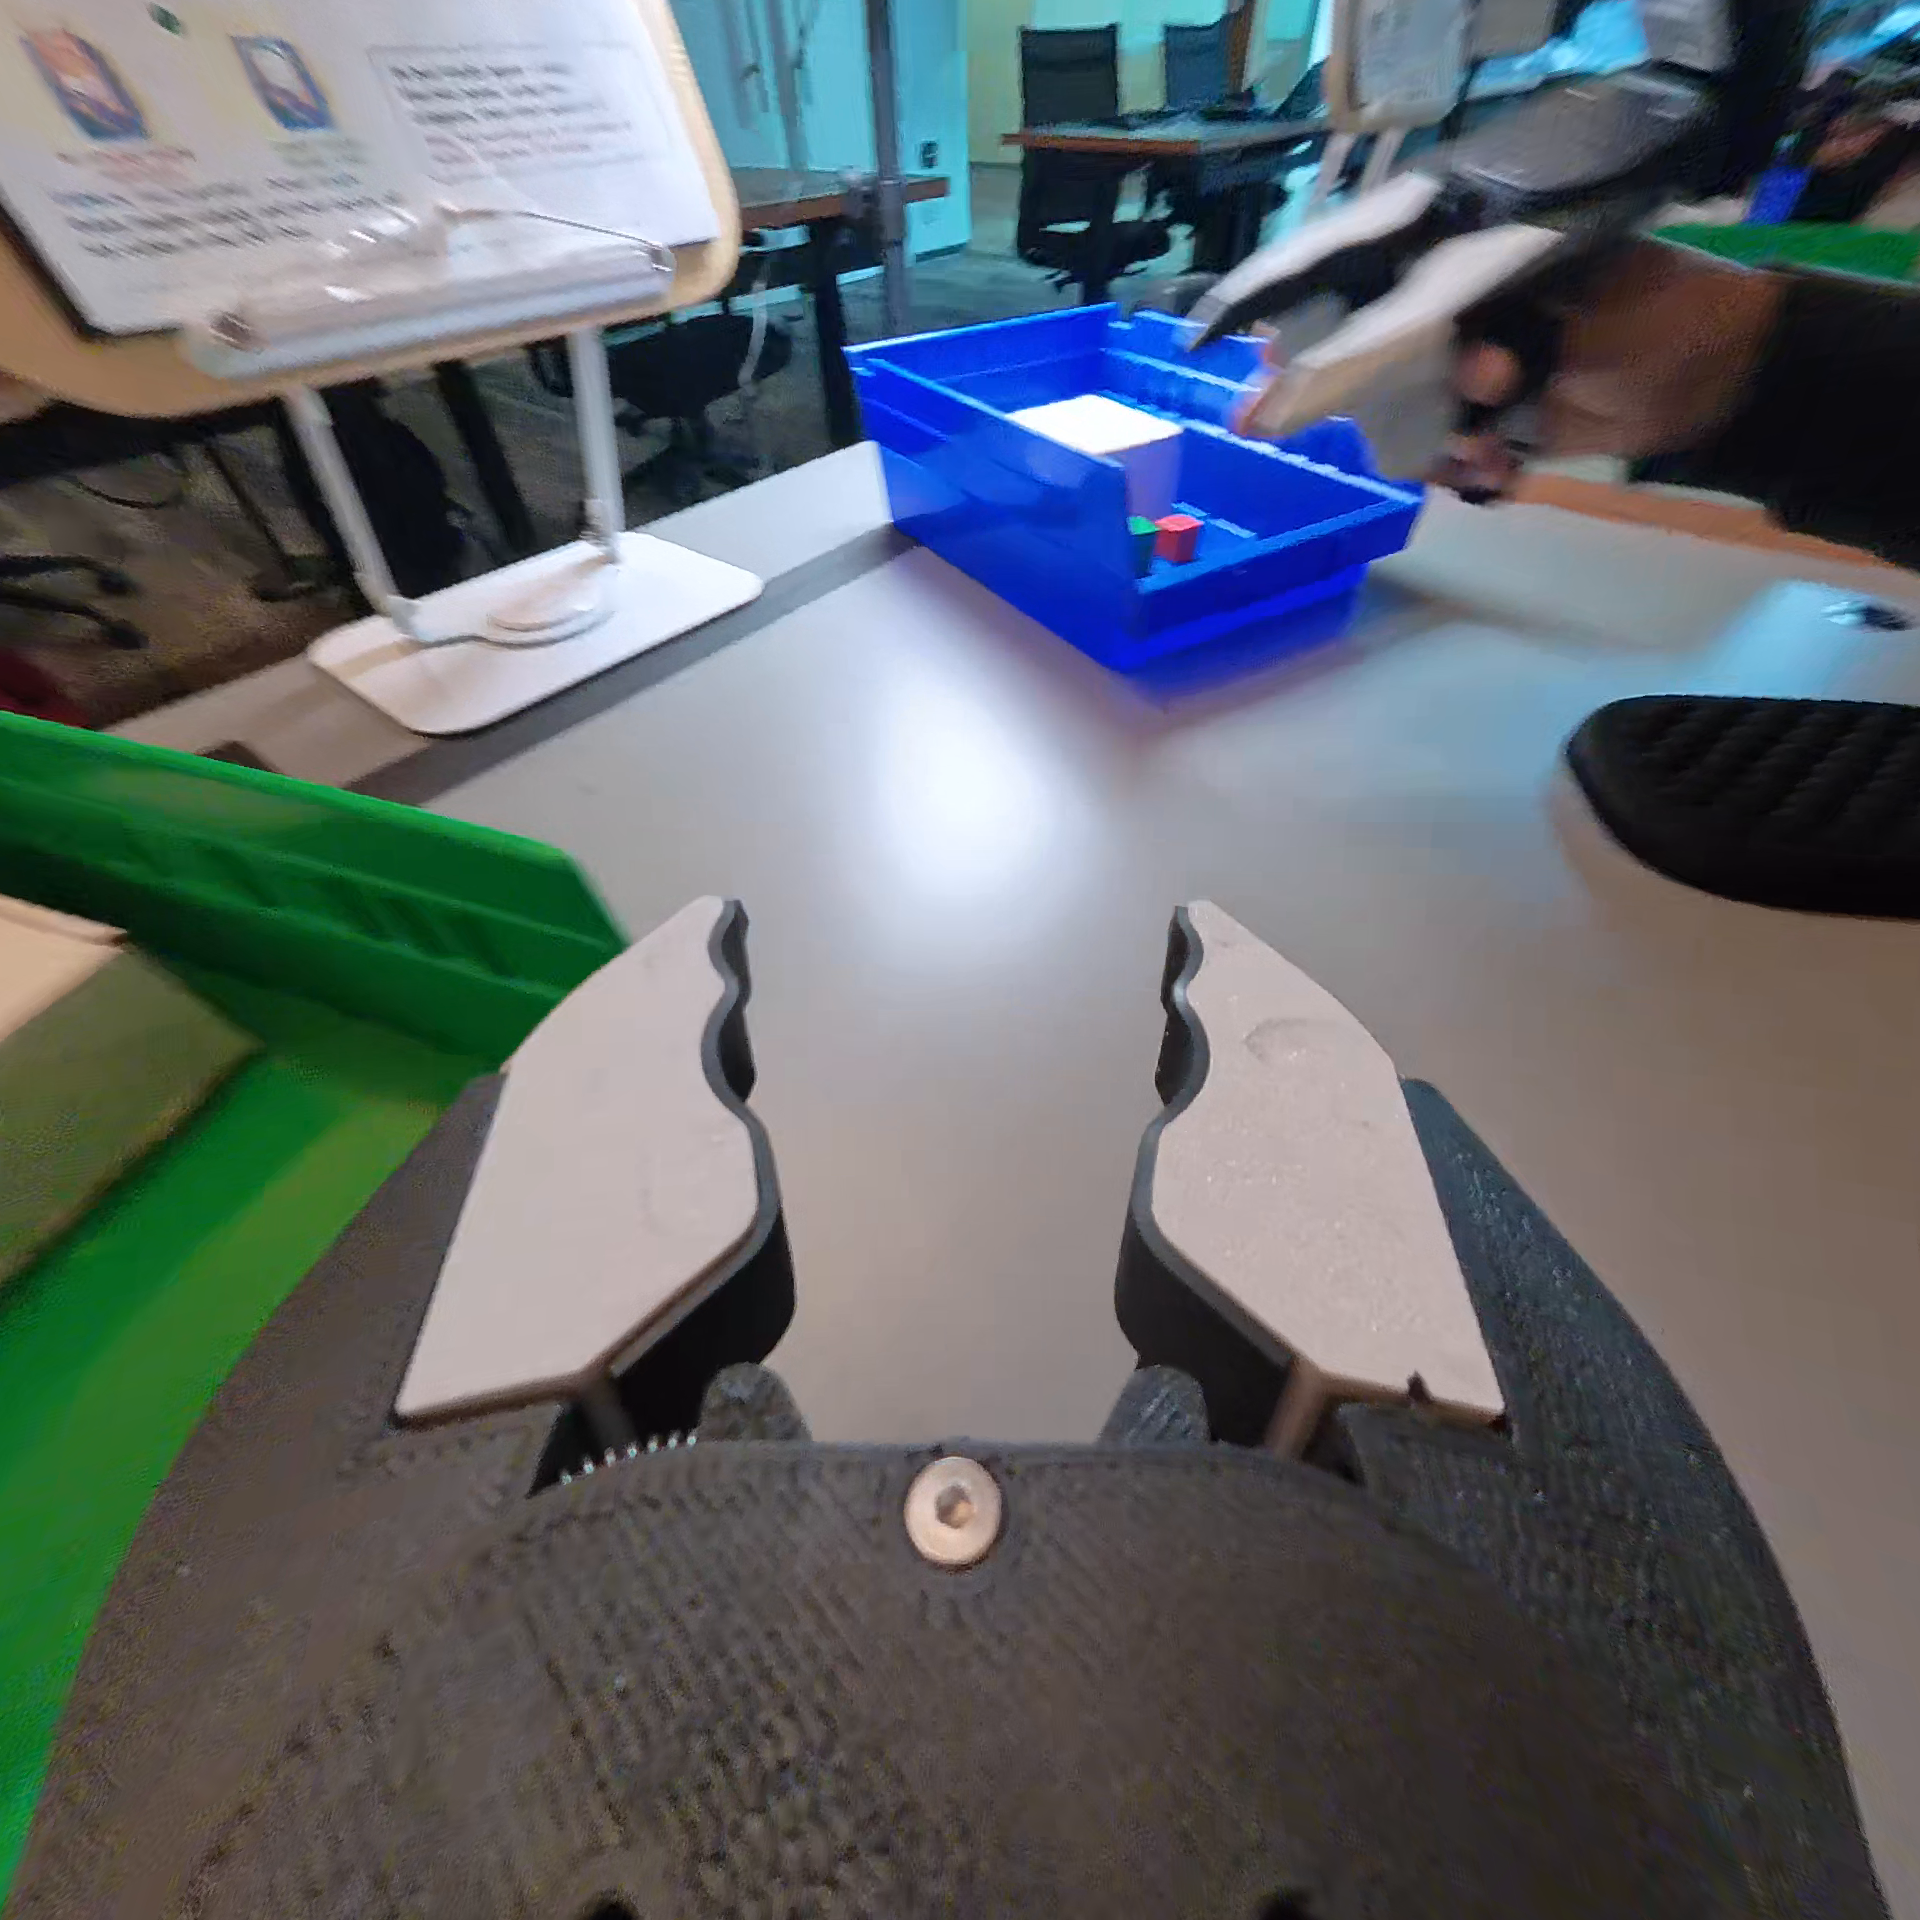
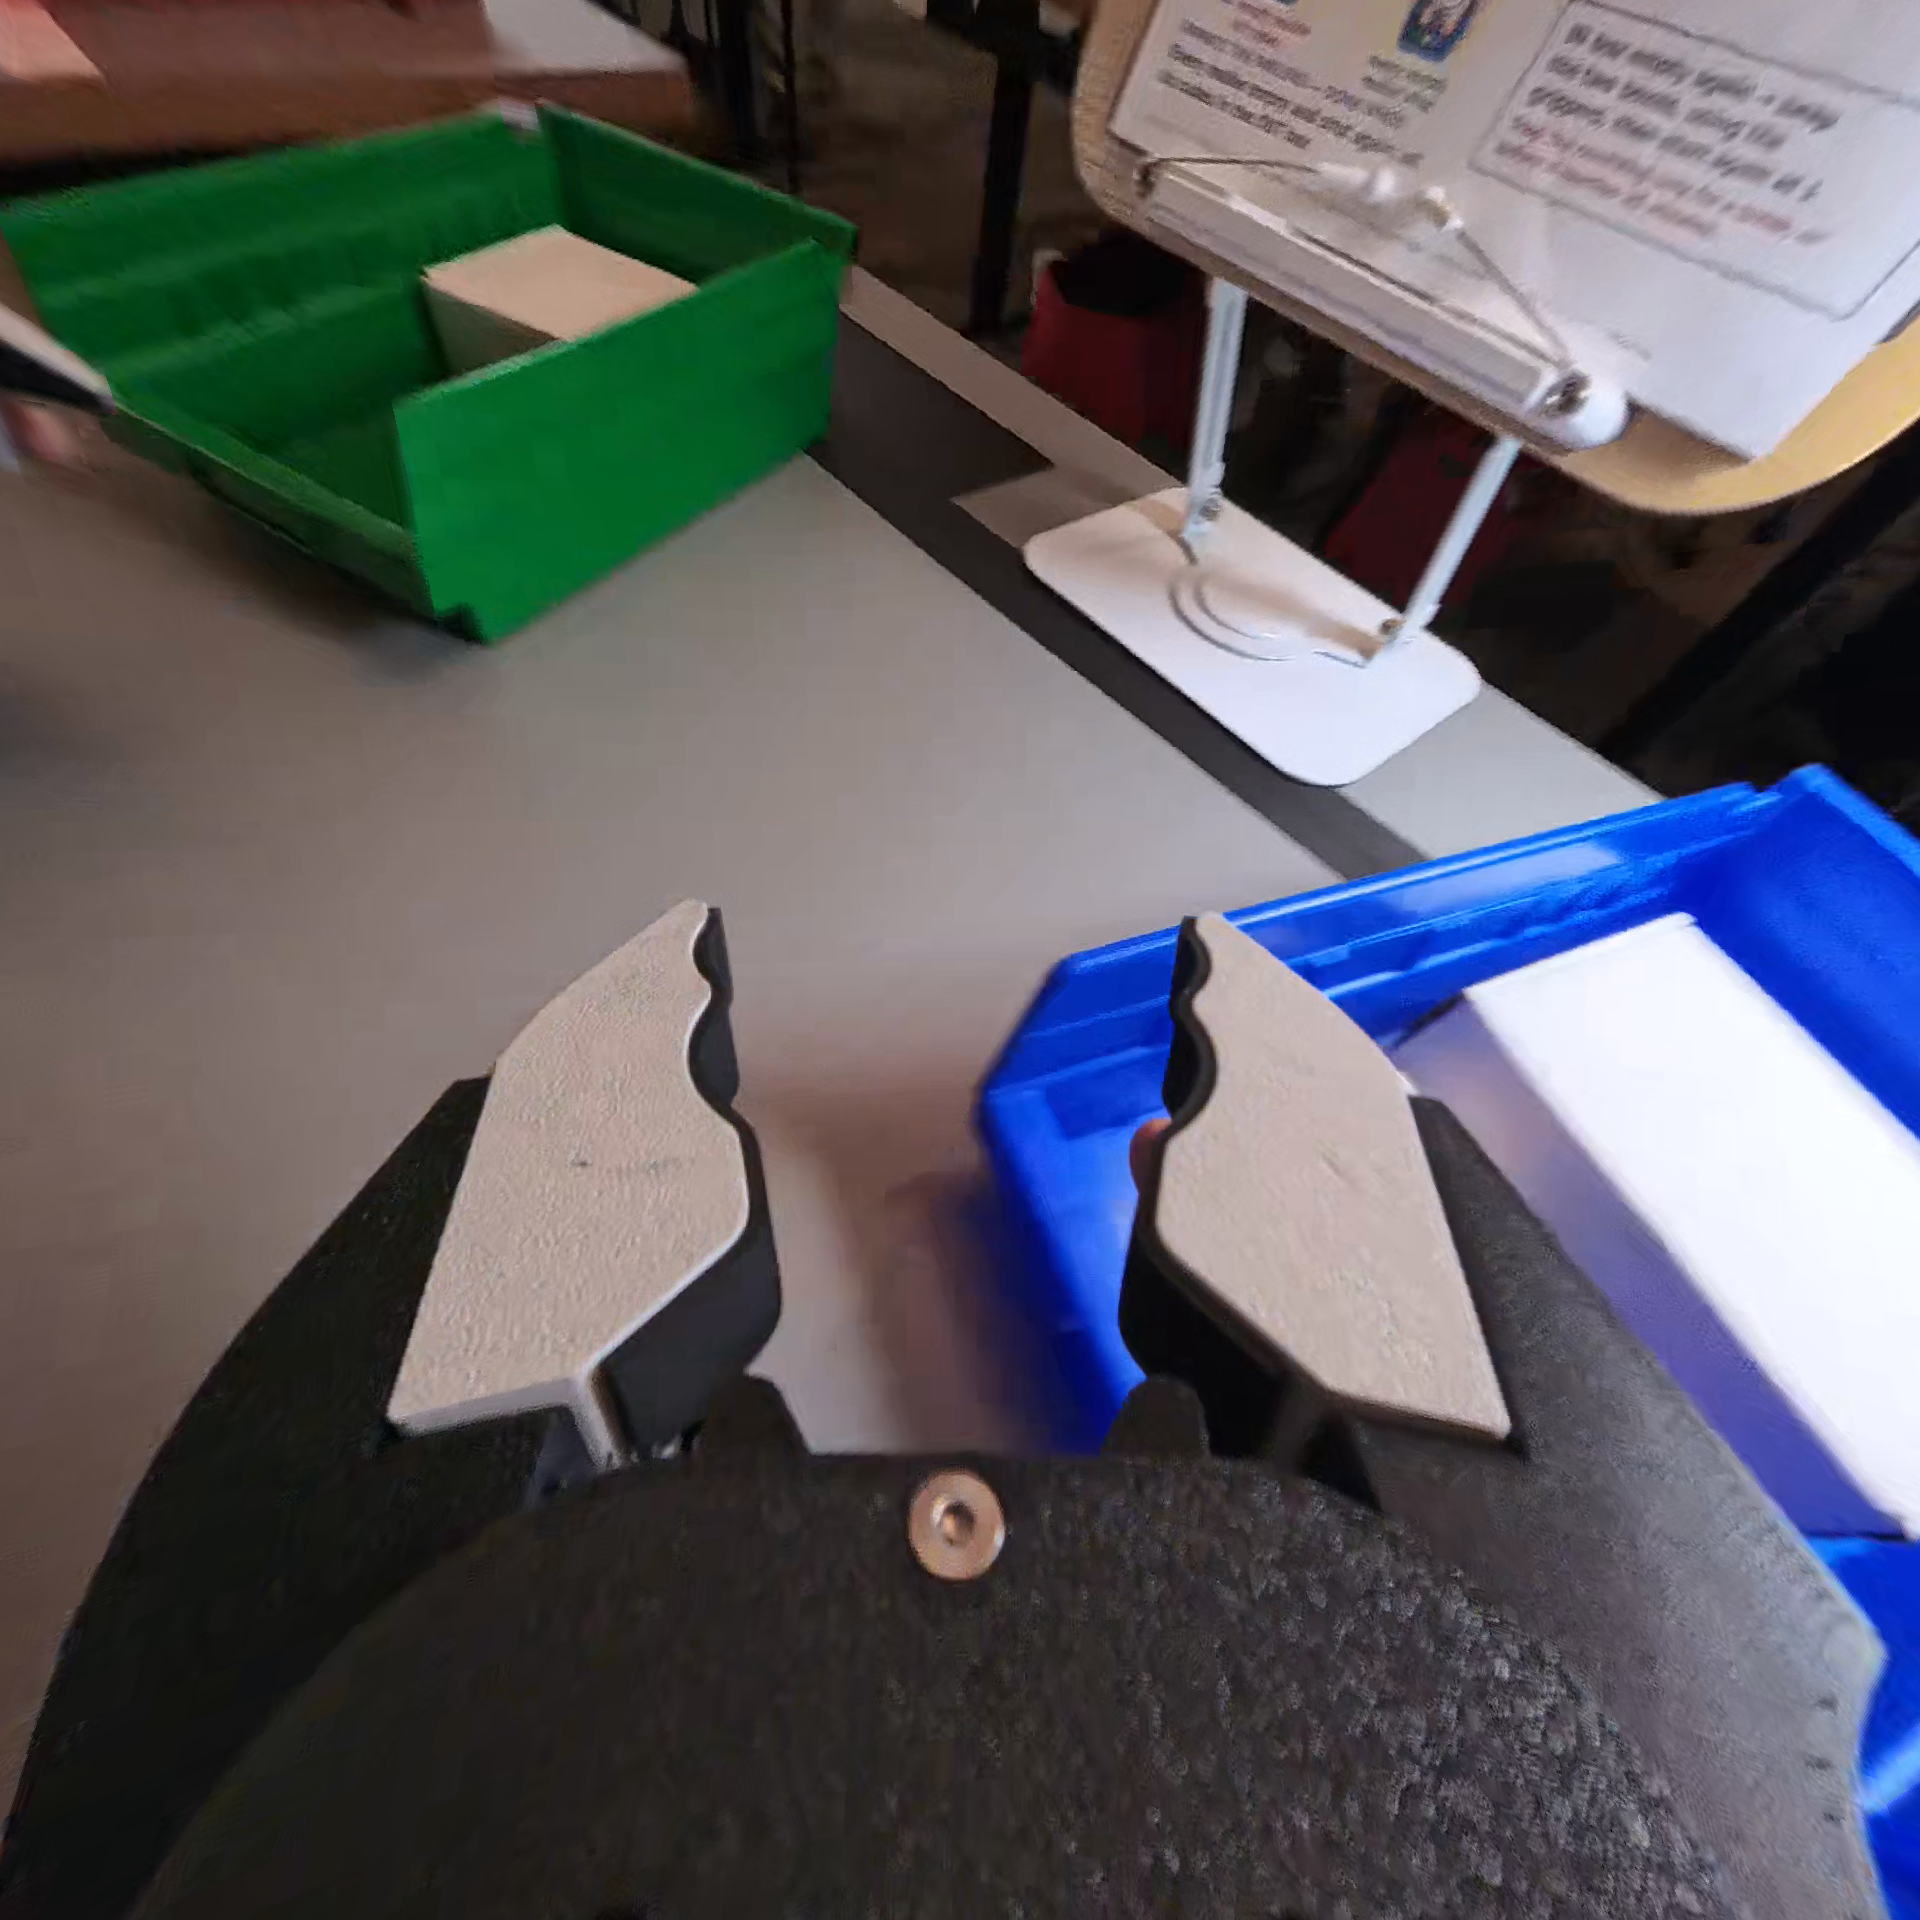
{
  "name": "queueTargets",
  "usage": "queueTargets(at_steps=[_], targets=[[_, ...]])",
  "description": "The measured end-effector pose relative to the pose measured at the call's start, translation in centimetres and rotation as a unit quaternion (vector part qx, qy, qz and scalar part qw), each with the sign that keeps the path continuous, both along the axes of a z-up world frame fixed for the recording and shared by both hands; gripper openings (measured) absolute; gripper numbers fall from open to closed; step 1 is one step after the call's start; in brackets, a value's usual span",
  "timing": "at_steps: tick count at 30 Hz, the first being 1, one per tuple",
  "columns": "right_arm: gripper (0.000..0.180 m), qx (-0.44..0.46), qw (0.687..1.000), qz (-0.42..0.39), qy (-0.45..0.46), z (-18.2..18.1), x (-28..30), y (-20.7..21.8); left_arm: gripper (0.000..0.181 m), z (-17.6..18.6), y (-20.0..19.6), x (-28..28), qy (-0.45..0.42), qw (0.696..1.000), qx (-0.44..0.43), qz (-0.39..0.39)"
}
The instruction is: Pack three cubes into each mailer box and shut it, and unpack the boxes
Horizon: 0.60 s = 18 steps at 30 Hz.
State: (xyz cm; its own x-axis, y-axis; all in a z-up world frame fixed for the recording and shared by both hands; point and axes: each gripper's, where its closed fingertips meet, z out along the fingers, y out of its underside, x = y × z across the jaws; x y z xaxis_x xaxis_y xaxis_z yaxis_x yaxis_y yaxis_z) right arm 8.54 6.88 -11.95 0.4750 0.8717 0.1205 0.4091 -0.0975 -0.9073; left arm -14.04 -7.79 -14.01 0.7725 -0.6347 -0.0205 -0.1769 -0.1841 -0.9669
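Note:
My left gripper (image 1: 956, 925) is open and empty above the grey table, next to the green bin (image 1: 312, 904) at its left. A blue bin (image 1: 1039, 499) across the table holds a shut white mailer box (image 1: 1096, 424), a red cube (image 1: 1177, 535) and a green cube (image 1: 1143, 530). My right gripper (image 2: 951, 930) is open and empty over the near edge of the blue bin (image 2: 1299, 956), beside its white mailer box (image 2: 1714, 1122). It also shows in the left wrist view (image 1: 1231, 379), above the blue bin. The green bin (image 2: 582, 457) holds a second white mailer box (image 2: 551, 286).
A white stand (image 1: 540, 634) with an instruction sheet (image 1: 343, 135) rises at the table's far edge, also in the right wrist view (image 2: 1268, 665). A black textured object (image 1: 1756, 800) lies on the table at the right. Chairs and desks stand beyond.

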Motion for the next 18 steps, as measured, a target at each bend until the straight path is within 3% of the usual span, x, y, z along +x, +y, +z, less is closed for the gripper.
queueTargets(at_steps=[4,8,13,18], targets=[[0.077,-0.05,0.995,0.023,0.08,-2.3,-2.2,-7.1,0.08,2.4,3.2,-5.5,0.078,0.996,-0.002,0.033],[0.081,-0.049,0.994,0.05,0.086,-4.0,-3.3,-10.1,0.086,2.4,7.6,-10.5,0.177,0.982,-0.073,0.009],[0.092,-0.079,0.992,0.069,0.075,-5.7,-3.8,-11.0,0.093,-2.3,13.1,-18.7,0.357,0.913,-0.2,0.001],[0.093,-0.058,0.994,0.075,0.054,-6.5,-3.7,-11.3,0.102,-5.2,16.5,-24.6,0.422,0.857,-0.295,0.01]])
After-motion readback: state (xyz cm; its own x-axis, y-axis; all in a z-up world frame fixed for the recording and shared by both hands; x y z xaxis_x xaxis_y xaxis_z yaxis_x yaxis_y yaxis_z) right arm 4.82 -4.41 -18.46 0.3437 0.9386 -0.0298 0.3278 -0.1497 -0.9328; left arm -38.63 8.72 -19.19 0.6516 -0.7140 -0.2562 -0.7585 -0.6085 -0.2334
